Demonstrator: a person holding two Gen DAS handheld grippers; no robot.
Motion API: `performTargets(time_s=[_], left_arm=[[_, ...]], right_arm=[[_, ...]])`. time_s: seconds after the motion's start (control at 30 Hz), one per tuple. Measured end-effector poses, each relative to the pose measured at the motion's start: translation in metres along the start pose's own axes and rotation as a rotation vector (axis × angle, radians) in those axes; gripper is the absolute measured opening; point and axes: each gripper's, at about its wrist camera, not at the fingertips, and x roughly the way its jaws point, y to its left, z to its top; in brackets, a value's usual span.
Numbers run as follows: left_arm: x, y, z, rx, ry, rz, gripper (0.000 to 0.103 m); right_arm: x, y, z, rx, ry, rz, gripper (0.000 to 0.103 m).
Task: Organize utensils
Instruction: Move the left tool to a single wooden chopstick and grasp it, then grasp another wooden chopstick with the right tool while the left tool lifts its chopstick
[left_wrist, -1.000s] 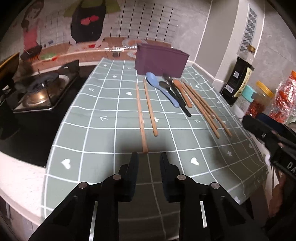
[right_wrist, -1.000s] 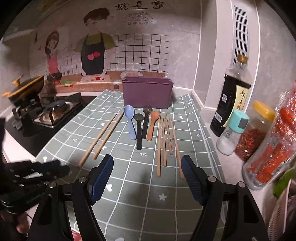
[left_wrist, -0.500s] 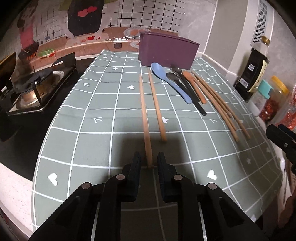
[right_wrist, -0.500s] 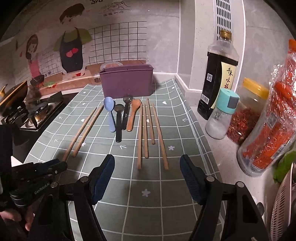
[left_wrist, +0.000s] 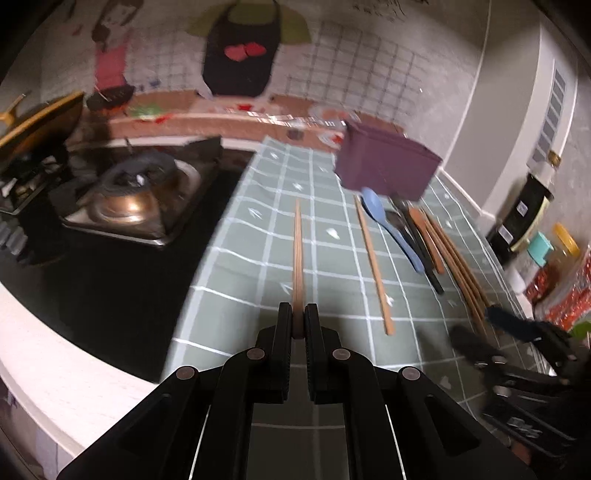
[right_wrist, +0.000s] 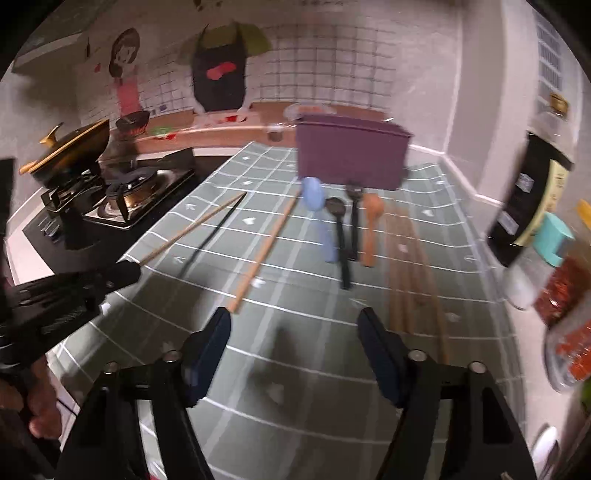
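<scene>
Holding one chopstick (left_wrist: 297, 254) by its near end, your left claw (left_wrist: 297, 325) is clamped tight on it, and the right view's shadow says it's lifted off the tabletop (right_wrist: 295, 354), pointing toward the far edge. Makes sense, since the purple box (left_wrist: 384, 168) sits back there. Your right claw (right_wrist: 293, 343) is spread wide with nothing in it, hovering by the near edge beside the partner chopstick (right_wrist: 264, 251). Spoons (right_wrist: 343, 236) and more chopsticks (right_wrist: 413, 266) lie mid-tabletop, right in front of the box.
</scene>
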Motion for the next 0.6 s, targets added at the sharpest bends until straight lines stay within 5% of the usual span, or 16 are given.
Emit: performTargets(time_s=[0.23, 0.47, 0.57, 0.6], left_arm=[[-0.02, 0.015, 0.003, 0.015, -0.062, 0.008, 0.007], [-0.02, 0.028, 0.01, 0.043, -0.08, 0.017, 0.007], [-0.016, 0.031, 0.019, 0.067, -0.08, 0.001, 0.007], [-0.015, 0.032, 0.023, 0.076, -0.079, -0.006, 0.007]], right_arm=[[0.04, 0.035, 0.008, -0.002, 0.103, 0.053, 0.038], [0.063, 0.045, 0.015, -0.015, 0.155, 0.008, 0.034], [0.073, 0.045, 0.015, -0.017, 0.196, 0.006, 0.01], [0.075, 0.043, 0.016, -0.016, 0.204, 0.008, 0.01]])
